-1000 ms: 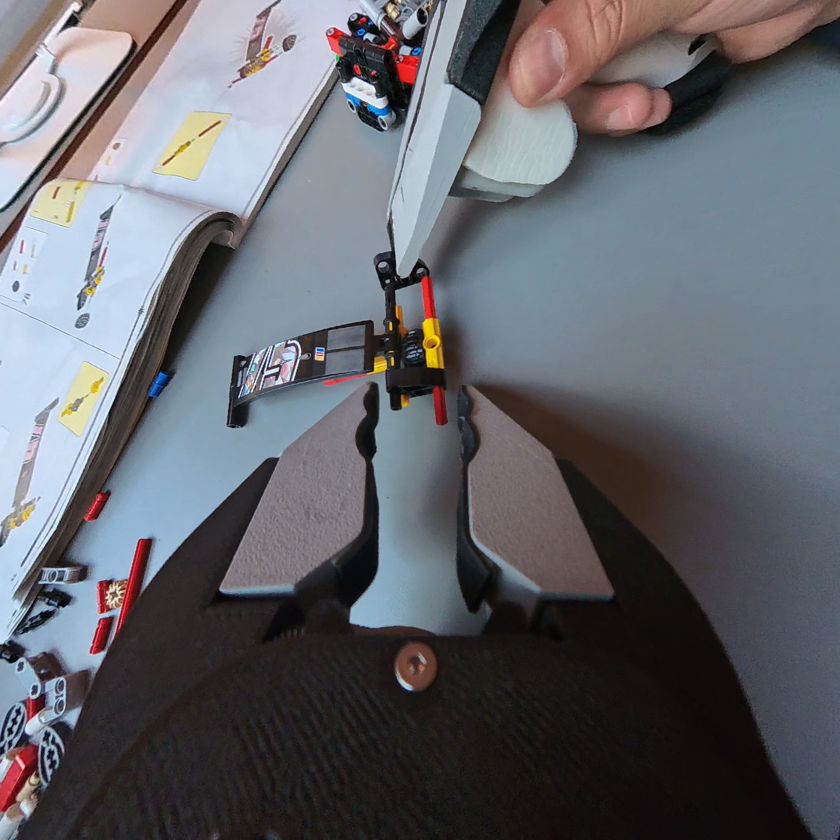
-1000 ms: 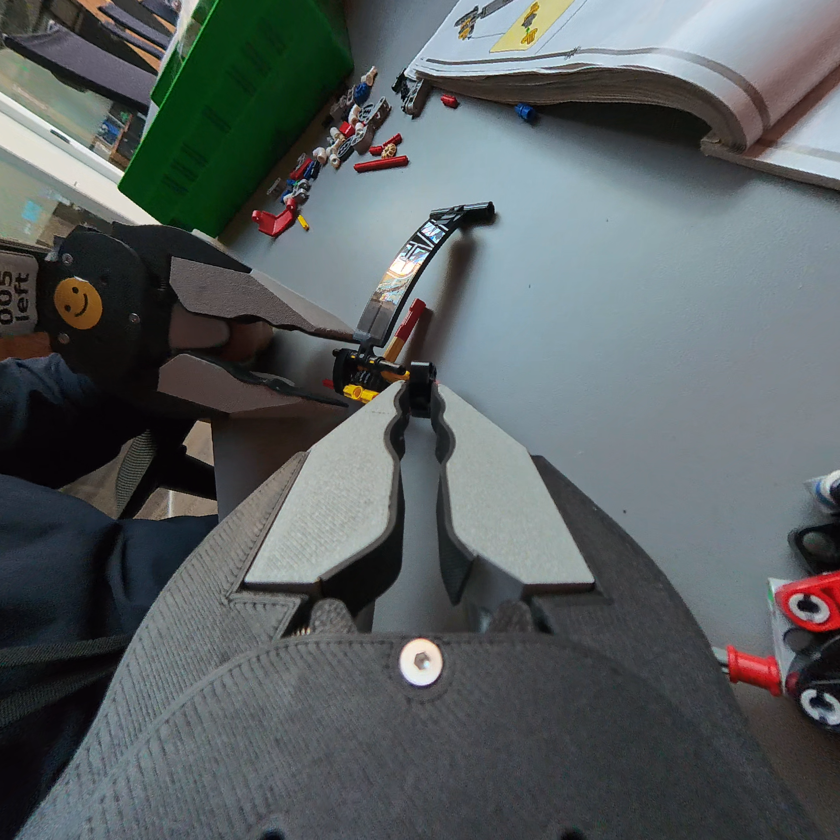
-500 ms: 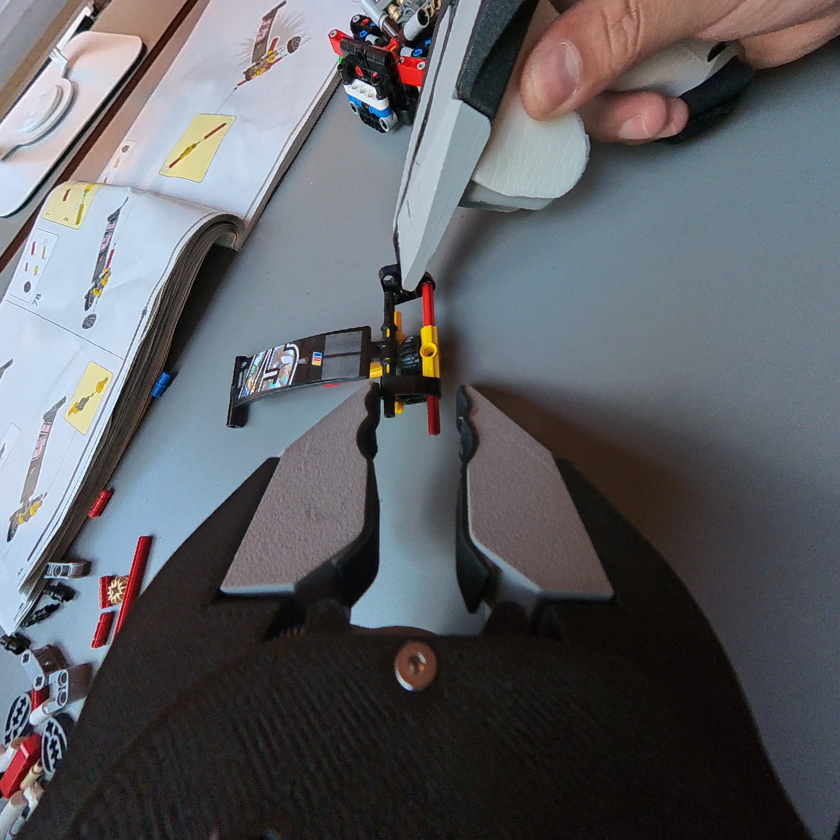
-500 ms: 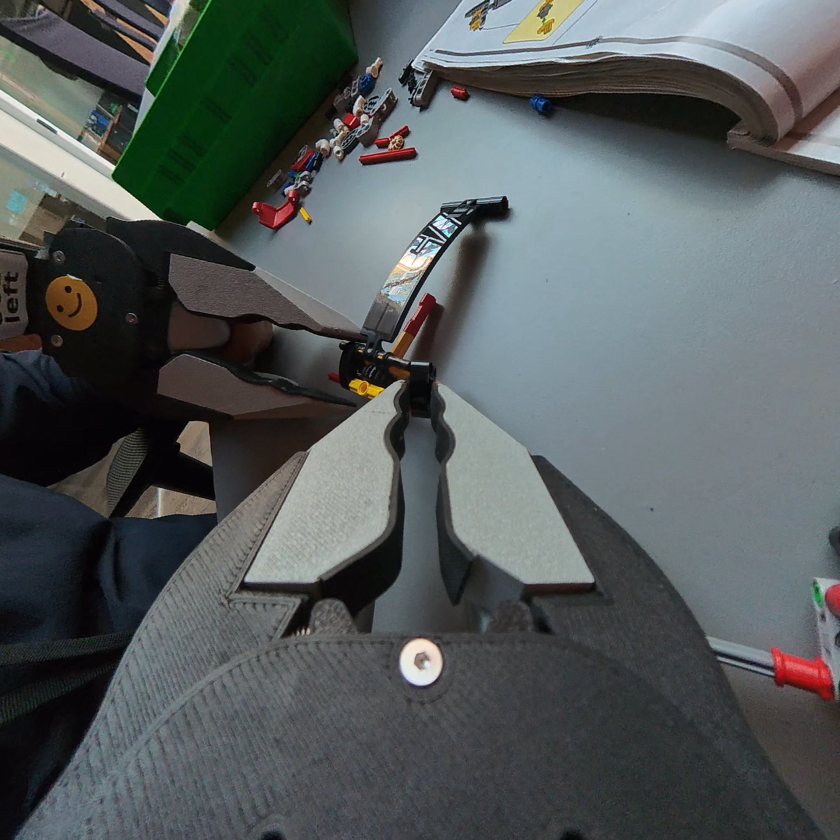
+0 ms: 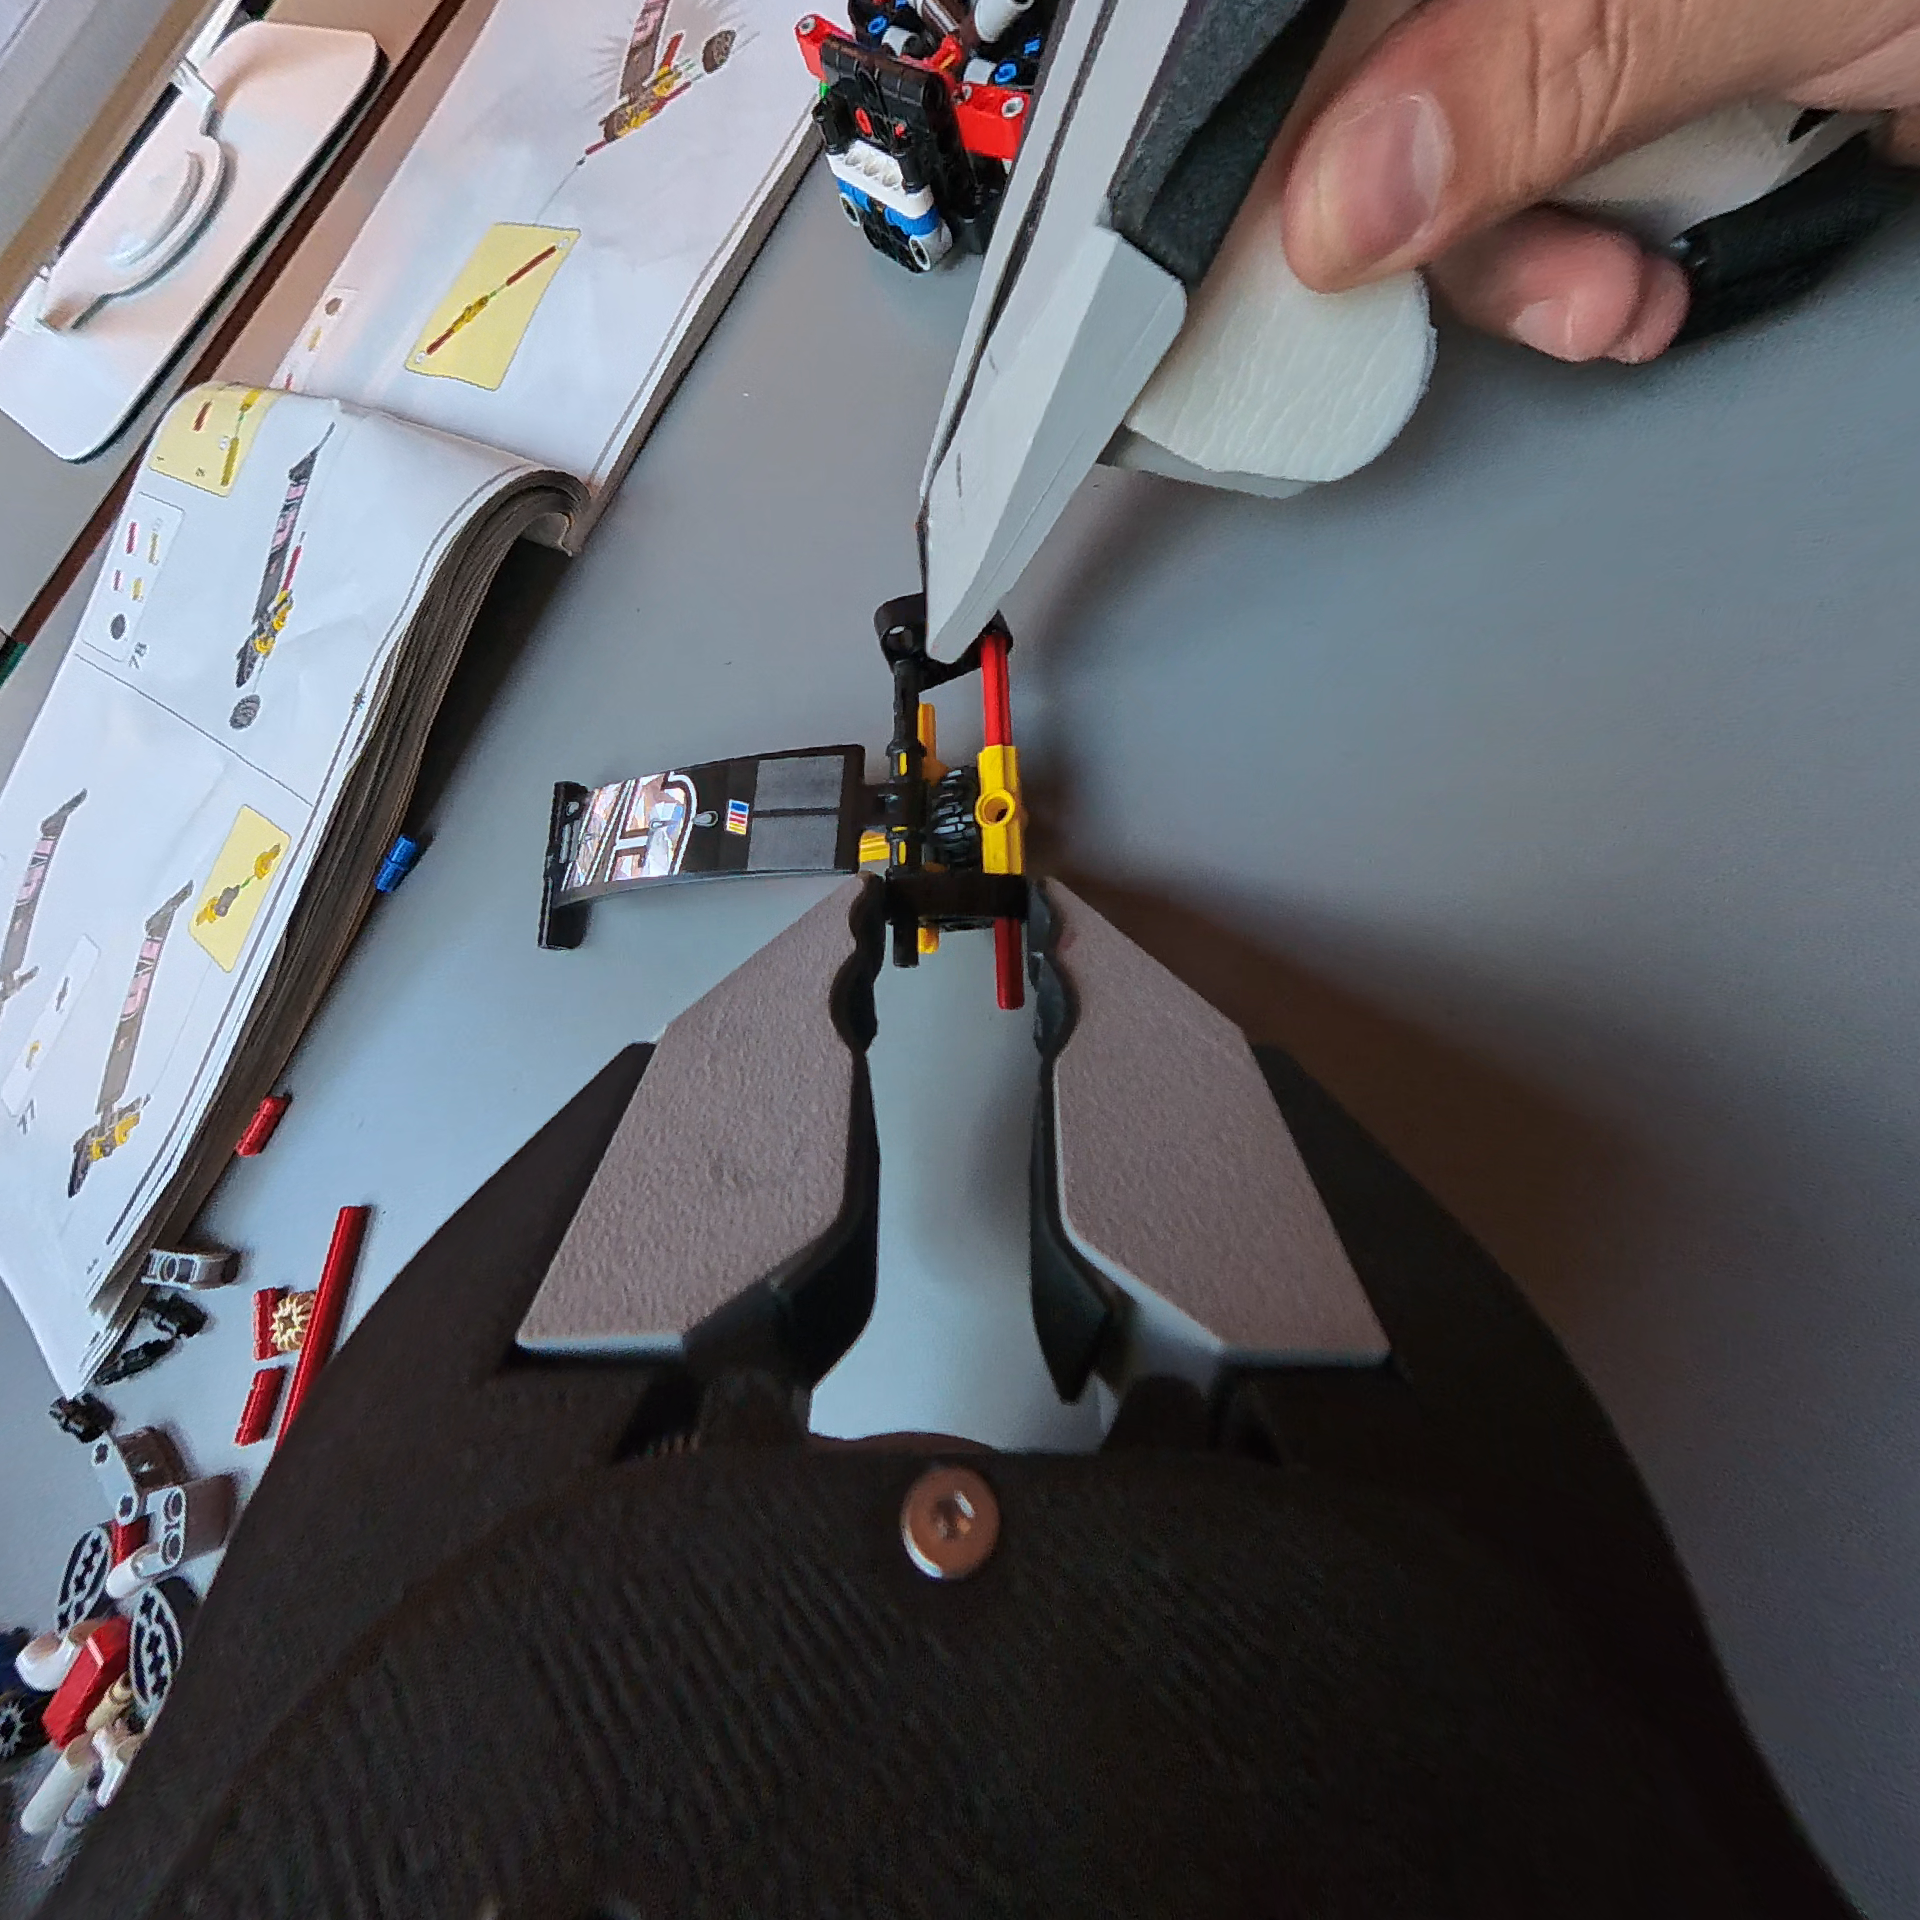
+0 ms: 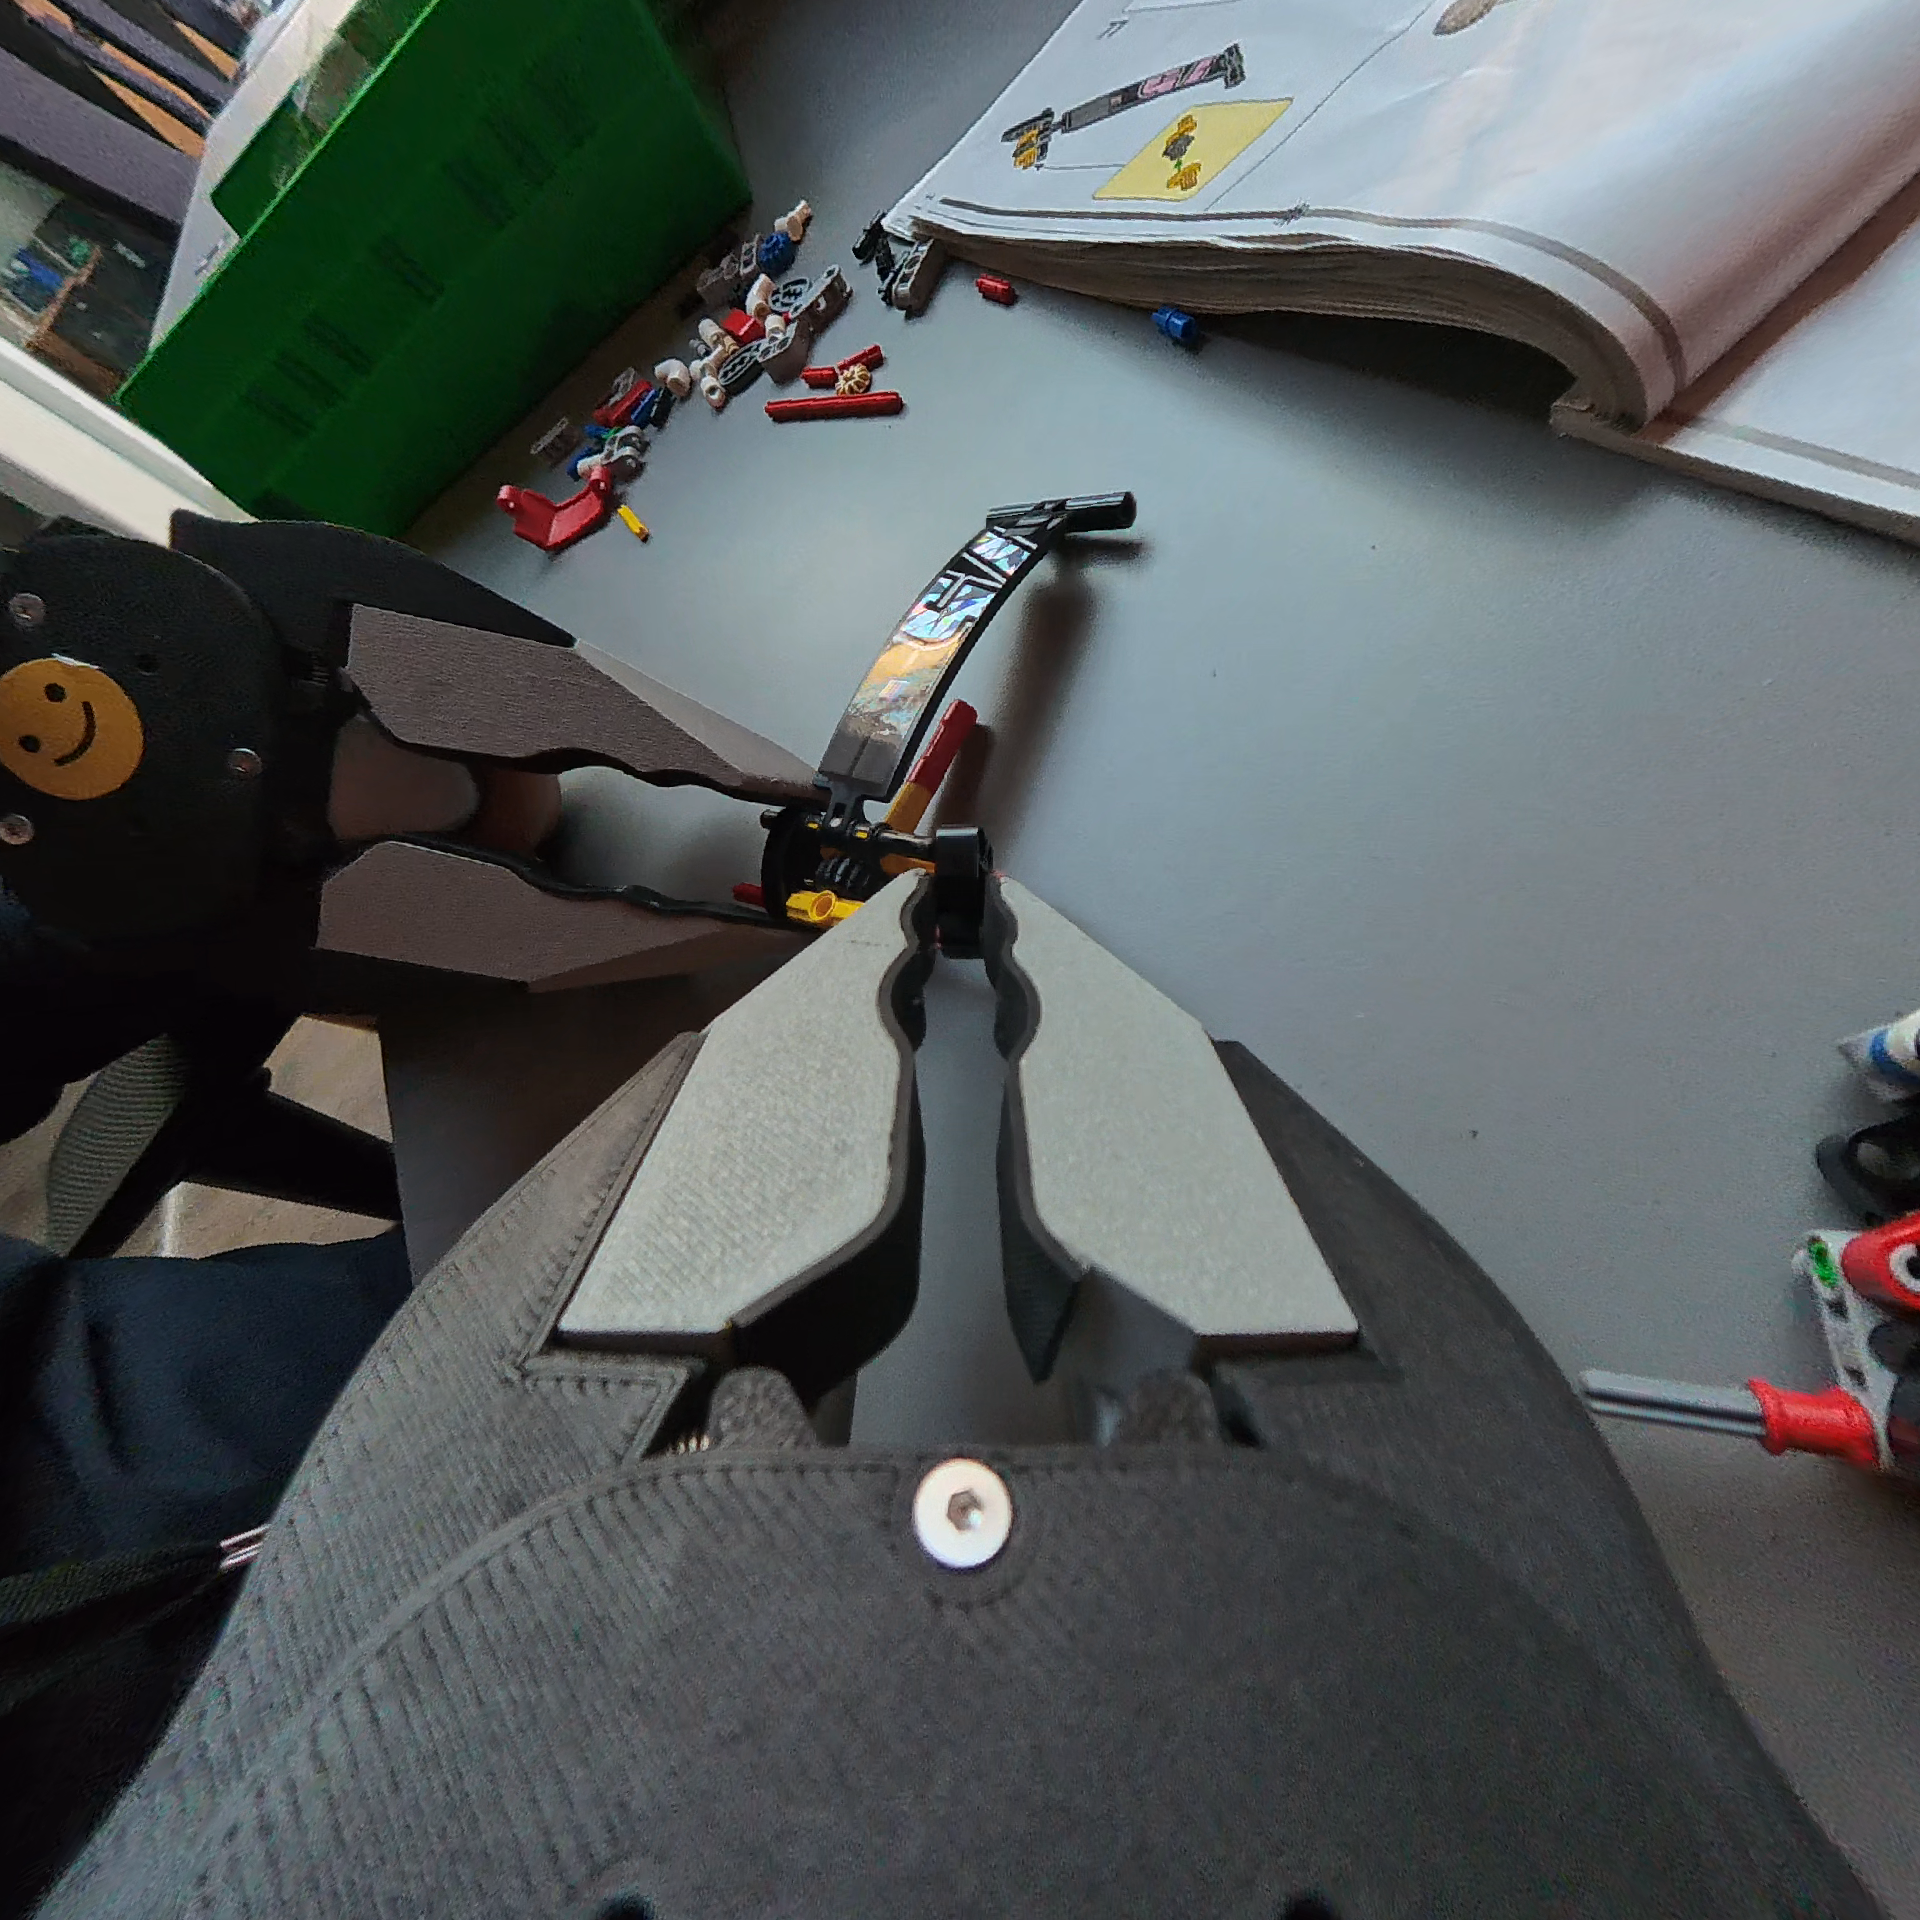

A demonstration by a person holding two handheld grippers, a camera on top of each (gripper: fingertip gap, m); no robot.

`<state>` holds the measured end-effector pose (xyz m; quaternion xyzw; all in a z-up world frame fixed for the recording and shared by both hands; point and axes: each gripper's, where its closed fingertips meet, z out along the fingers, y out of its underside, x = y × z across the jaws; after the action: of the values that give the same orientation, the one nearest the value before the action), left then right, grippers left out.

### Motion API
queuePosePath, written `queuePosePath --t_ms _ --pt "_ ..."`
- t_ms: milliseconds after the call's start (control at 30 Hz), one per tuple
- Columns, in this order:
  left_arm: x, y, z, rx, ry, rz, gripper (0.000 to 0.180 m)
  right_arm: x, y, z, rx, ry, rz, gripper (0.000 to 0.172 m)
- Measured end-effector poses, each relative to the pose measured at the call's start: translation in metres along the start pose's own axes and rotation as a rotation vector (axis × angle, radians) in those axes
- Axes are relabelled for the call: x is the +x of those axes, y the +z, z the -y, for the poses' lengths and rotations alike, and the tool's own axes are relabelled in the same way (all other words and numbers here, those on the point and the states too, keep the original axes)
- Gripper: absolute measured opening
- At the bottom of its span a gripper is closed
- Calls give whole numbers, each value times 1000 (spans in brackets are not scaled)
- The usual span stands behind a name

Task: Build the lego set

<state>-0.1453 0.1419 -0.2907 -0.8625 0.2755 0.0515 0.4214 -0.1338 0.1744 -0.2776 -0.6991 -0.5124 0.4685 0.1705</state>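
A small brick assembly (image 5: 951, 821) of black, yellow and red parts lies on the grey table (image 5: 1455, 831), with a curved black panel (image 5: 717, 831) sticking out to its left. My left gripper (image 5: 948, 920) is shut on the assembly's near black crossbeam, with both pads against its ends. A red axle (image 5: 1000, 966) pokes back between the fingers. My right gripper (image 6: 954, 904) is shut on the black connector at the assembly's (image 6: 862, 852) other end. Its pale finger (image 5: 997, 499) comes down from above in the left wrist view. The left gripper (image 6: 779, 847) also shows in the right wrist view.
An open instruction book (image 5: 260, 675) lies to the left. Loose small pieces (image 5: 125, 1507) are scattered near its front corner. A partly built model (image 5: 914, 125) stands at the back. A green bin (image 6: 436, 239) sits at the table's far side. A hand (image 5: 1507, 125) holds the right gripper. About 4 cm separates my left fingertips from my right.
My left gripper moved forward around the assembly's near end and its fingers closed onto the black crossbeam. The right gripper kept its hold on the far end.
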Motion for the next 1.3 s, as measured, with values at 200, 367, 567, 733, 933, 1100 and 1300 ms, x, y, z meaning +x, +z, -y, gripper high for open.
queuePosePath --t_ms 200,367,567,733,933,1100,1300 --pt "3 -1 3 9 -14 2 25 2 0 -1 6 -41 -77 6" --pt "4 -2 4 19 -2 7 25 3 0 -3 -2 -99 -150 6" --pt "7 -1 2 2 0 -1 31 2 -1 -5 9 -101 -183 6" --pt "6 -2 4 9 -30 -1 25 1 -1 -5 13 -117 -215 6" --pt "6 -1 5 3 -36 22 25 2 -2 -9 -5 -238 -346 5" --pt "5 -1 3 -13 -15 62 26 0 -2 -10 3 -234 -355 6" --pt "6 0 3 -21 -64 49 25 0 -2 -8 55 72 -143 6"
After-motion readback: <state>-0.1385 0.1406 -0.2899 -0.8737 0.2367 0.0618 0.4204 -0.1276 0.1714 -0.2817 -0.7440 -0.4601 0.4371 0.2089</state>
